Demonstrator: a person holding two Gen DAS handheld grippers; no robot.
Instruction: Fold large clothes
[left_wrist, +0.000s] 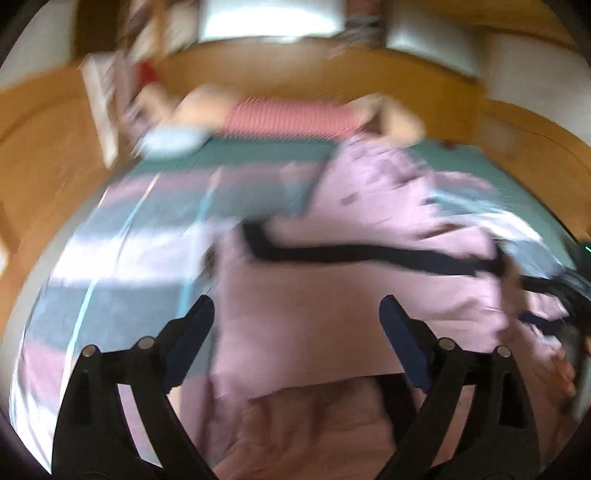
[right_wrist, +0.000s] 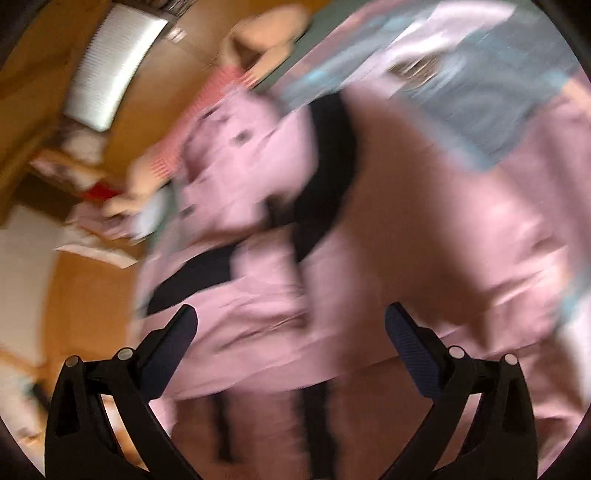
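Observation:
A large pink garment (left_wrist: 332, 302) with a black belt (left_wrist: 351, 254) lies partly folded on a patterned bed cover (left_wrist: 122, 258). My left gripper (left_wrist: 297, 314) is open above the garment's near folded edge, empty. In the right wrist view the same pink garment (right_wrist: 258, 295) with its black belt (right_wrist: 321, 184) fills the middle, rumpled. My right gripper (right_wrist: 290, 325) is open just over it, holding nothing. Both views are blurred by motion.
A person in a red striped top (left_wrist: 288, 116) sits on the wooden floor (left_wrist: 48, 166) beyond the bed. White cushions (left_wrist: 273, 18) lie at the far wall. Papers and a red object (right_wrist: 99, 192) lie on the floor at left.

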